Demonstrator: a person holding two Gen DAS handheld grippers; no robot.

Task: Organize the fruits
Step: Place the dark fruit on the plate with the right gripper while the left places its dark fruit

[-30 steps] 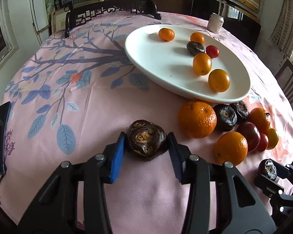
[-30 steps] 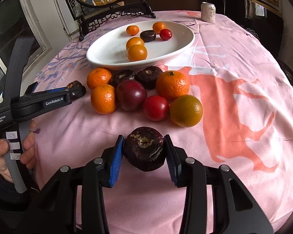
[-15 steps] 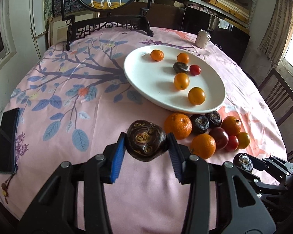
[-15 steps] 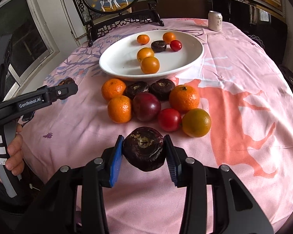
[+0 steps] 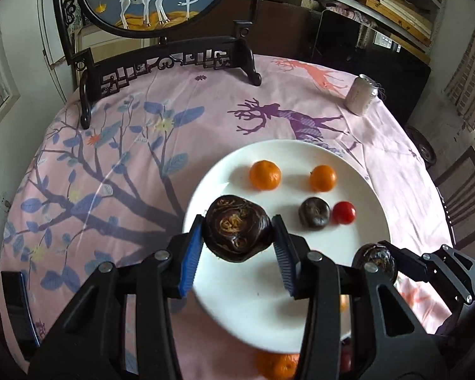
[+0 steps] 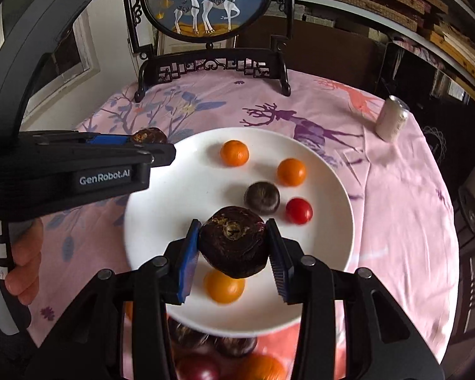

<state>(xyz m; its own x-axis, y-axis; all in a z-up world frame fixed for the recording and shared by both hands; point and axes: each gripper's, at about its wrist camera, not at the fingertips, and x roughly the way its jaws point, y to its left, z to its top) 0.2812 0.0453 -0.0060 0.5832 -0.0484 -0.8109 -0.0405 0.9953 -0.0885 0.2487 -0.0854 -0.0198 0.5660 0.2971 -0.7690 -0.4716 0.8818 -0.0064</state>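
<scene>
Fruits are split between the white plate (image 5: 205, 291) and the pink tablecloth (image 5: 205, 117). Your left gripper (image 5: 237, 237) clamps a dark wrinkled fruit (image 5: 237, 232) over the plate's left part; your right gripper (image 6: 232, 243) clamps another dark fruit (image 6: 234, 242) above the plate's middle. The plate's left half (image 6: 174, 209) lies bare, and two oranges (image 6: 234, 153), a dark fruit and a red one sit toward its far right. A can (image 6: 391, 118) stands near the table's far right edge, a framed deer screen (image 6: 205, 3) at the back. The fruits below the plate's near rim are blurred and cut off.
</scene>
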